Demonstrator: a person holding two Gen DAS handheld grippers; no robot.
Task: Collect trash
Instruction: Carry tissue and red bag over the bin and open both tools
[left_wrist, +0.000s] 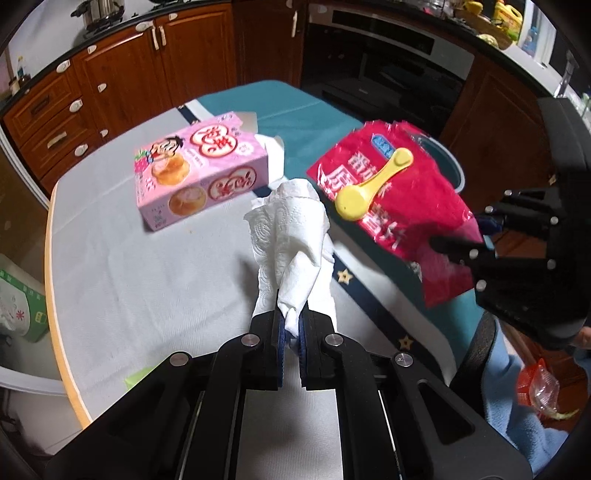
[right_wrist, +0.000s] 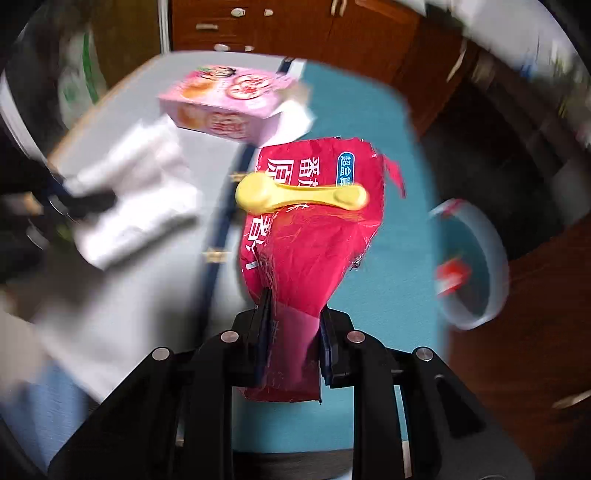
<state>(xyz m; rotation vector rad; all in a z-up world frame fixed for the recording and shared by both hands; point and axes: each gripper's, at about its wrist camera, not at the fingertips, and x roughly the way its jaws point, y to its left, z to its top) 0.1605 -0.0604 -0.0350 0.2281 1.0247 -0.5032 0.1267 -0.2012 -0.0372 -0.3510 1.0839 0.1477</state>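
Holding stuff in both hands here. Over on the left there's a pink box (left_wrist: 199, 170) lying on the grey table (left_wrist: 122, 273), not touching either gripper. Next over, the left gripper (left_wrist: 291, 325) has its jaws pinched tight on the bottom of a white tissue (left_wrist: 291, 236), which sticks up and forward from the fingertips, lifted off the table. Moving right, the right gripper (right_wrist: 291, 321) is clamped on the lower end of a red bag (right_wrist: 314, 229), the bag fanning out ahead of the fingers above the teal cloth (right_wrist: 399, 155). A yellow clip (right_wrist: 299, 197) is clipped across the bag near its top. Farthest right, past the table edge and lower down, is a round bin (right_wrist: 476, 266) with something red inside, pretty blurry.
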